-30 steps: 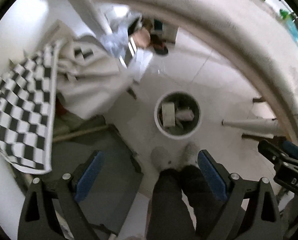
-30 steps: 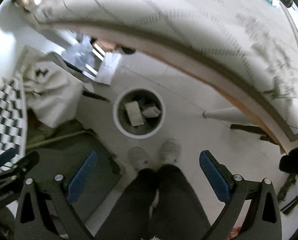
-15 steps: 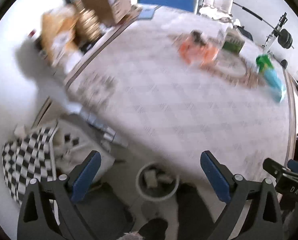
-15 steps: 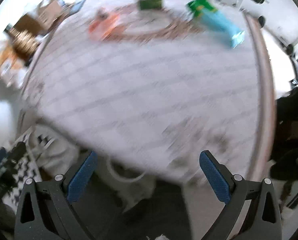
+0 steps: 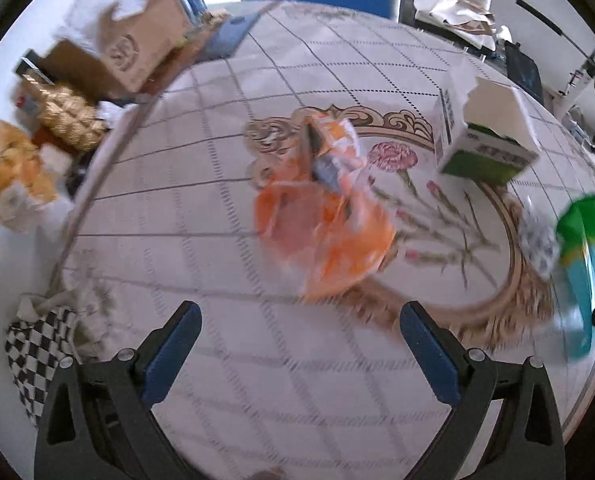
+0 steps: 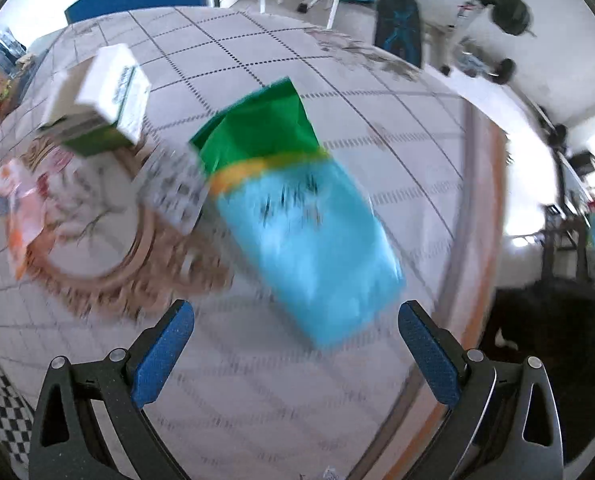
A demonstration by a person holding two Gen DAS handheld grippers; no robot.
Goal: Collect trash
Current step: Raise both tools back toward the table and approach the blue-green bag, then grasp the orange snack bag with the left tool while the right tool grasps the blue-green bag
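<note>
Trash on worktop (image 5: 201,208). Blue-green bag (image 6: 297,220) dead ahead of right claw (image 6: 295,334), long axis slanting away toward far left; orange wrapper (image 5: 329,224) ahead of left claw (image 5: 299,338). Both claws wide, empty. Green-white box (image 6: 101,104) farther back; small patterned scrap (image 6: 175,192) touching bag's left edge. Nothing blocking either reach.

Bright daylight; motion-blurred (fisheye-warped edges)

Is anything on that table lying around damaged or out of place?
Yes. A green-and-white carton stands with its top torn open. A crumpled orange wrapper lies on the cloth's flower pattern, and a blue-and-green bag lies flat near the table edge. Both claws are open and empty.
</note>
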